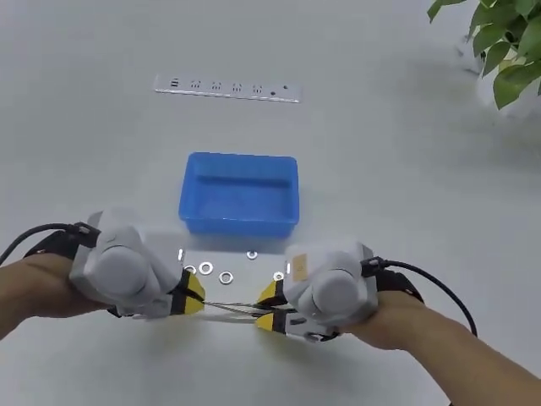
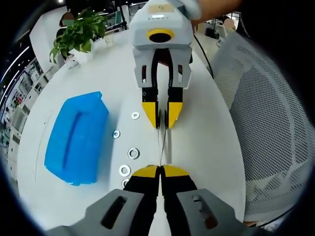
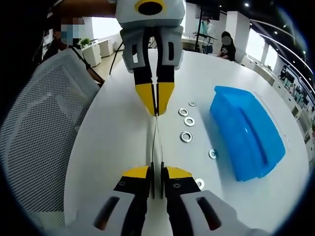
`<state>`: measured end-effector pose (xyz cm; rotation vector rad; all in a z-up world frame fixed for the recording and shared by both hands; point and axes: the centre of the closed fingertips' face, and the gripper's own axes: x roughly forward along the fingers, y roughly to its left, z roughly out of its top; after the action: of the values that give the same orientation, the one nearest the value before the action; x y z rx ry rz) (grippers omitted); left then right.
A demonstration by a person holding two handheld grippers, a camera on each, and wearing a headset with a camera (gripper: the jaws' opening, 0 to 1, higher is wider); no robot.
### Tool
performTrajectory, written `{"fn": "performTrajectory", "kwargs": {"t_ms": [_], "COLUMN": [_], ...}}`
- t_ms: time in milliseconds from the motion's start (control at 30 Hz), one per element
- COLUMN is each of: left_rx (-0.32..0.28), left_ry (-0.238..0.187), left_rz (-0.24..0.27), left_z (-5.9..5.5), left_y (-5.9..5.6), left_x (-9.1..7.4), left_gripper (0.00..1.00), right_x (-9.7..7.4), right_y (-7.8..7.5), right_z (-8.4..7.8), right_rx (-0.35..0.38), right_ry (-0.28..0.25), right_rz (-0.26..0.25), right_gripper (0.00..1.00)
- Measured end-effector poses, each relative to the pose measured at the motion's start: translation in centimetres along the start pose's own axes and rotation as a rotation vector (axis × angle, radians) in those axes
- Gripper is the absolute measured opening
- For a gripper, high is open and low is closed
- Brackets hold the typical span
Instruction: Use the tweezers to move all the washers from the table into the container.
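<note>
Grips tweezers at both ends, fingers of left gripper and right gripper pinched on them; long axis left-right, washers just beyond, container farther.

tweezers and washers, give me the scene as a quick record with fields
tweezers: stretched between the two grippers, one end in each
left hand-held gripper: shut on tweezers
right hand-held gripper: shut on tweezers
washers: several, loose on the table, between container and tweezers
container: blue, open, no washers seen inside
progress: no washer picked up yet
</note>
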<state>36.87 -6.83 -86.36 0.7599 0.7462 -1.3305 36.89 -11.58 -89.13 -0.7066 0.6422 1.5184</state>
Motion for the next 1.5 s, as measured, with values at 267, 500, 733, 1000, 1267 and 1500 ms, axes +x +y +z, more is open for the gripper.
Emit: {"fn": "performTrajectory", "kwargs": {"t_ms": [267, 500, 733, 1000, 1267, 1500], "left_rx": [-0.012, -0.012, -0.018, -0.006, 0.000, 0.014], "left_ry": [-0.018, -0.048, -0.087, -0.110, -0.143, -0.158], "left_rz": [-0.005, -0.004, -0.002, -0.003, -0.009, -0.014], "left_z": [1.0, 2.4, 3.9, 5.2, 6.6, 7.5], "left_y": [0.1, 0.3, 0.4, 0.1, -0.1, -0.1], "left_x": [-0.9, -2.2, -3.7, -4.4, -4.6, -4.6], "left_gripper": [0.05, 0.05, 0.05, 0.05, 0.05, 0.05], "right_x": [-0.3, -0.6, -1.0, -1.0, -0.8, -1.0], "right_y": [-0.1, -0.1, -0.1, 0.0, 0.3, 0.2], "right_z": [0.1, 0.7, 1.6, 2.1, 2.4, 2.6], "right_rx": [0.001, 0.000, 0.011, 0.003, -0.002, 0.005], "right_ry": [-0.007, -0.027, -0.064, -0.081, -0.092, -0.104], "right_rz": [-0.005, -0.010, -0.018, -0.017, -0.017, -0.021], "right_gripper": [0.12, 0.11, 0.11, 0.11, 0.11, 0.11]}}
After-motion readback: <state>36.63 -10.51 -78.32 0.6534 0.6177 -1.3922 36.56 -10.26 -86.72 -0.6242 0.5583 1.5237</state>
